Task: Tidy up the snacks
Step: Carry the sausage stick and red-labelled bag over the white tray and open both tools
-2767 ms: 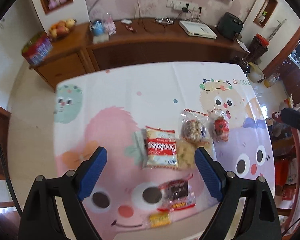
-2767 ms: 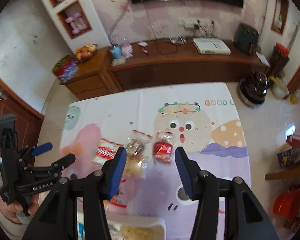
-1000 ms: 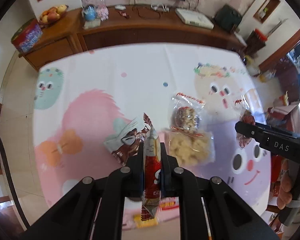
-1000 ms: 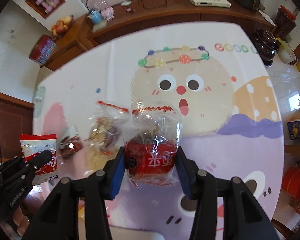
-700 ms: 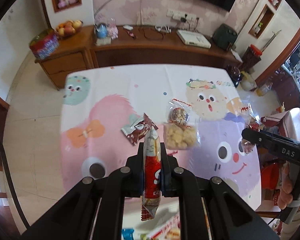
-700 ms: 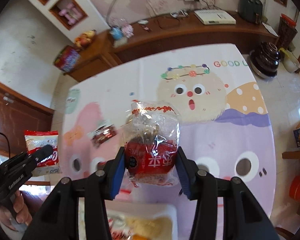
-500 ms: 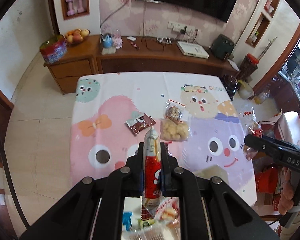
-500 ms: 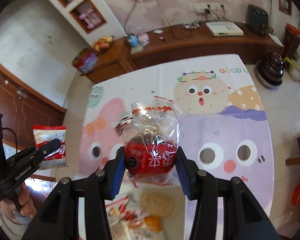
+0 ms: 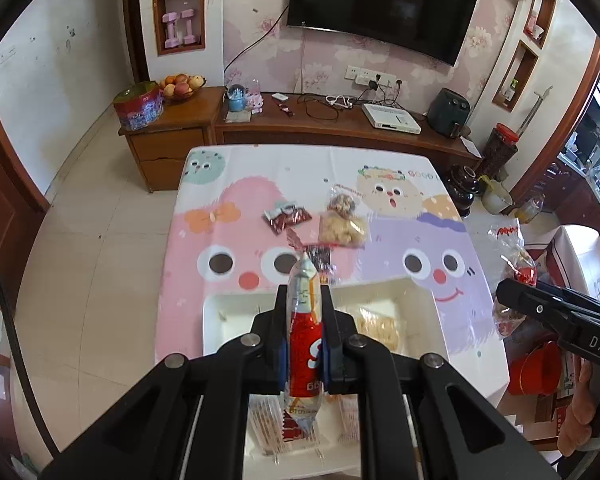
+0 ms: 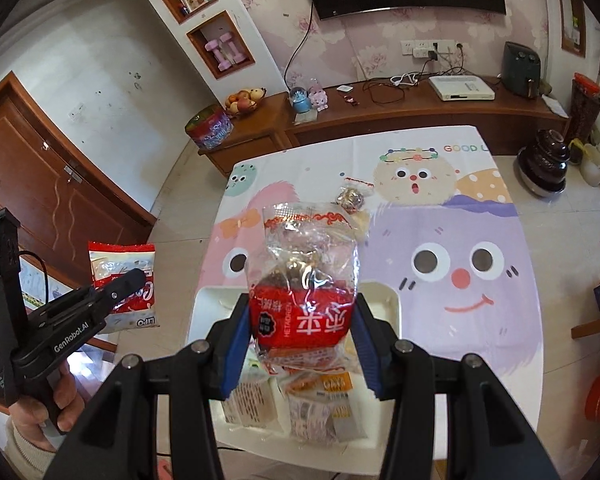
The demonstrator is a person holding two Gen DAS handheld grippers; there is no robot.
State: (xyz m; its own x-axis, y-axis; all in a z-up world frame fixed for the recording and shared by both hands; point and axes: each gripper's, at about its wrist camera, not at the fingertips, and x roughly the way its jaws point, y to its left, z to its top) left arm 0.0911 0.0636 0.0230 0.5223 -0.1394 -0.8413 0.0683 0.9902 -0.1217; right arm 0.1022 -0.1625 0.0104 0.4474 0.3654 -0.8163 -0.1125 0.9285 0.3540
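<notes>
Both packets hang above the white tray (image 9: 216, 312) at the table's near edge: the left gripper (image 9: 305, 332) pinches a thin cookie packet (image 9: 306, 344) edge-on, the right gripper (image 10: 302, 328) squeezes a puffy clear snack bag (image 10: 306, 280). Both look light, crinkly, slippery, their contents probably crushable; mid-body holds suit them.

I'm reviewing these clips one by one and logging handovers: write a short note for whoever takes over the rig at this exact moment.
Left gripper: shut on a red-and-white cookie packet, held edge-on above the white tray.
Right gripper: shut on a clear bag with a red label, also over the tray.
Done: several snacks already lie in the tray.
Left: release both held packs into the tray, then fetch what remains on the tablecloth: the dark red wrapper, the nut bag, the pale cracker bag and a dark packet near the tray's far rim.
</notes>
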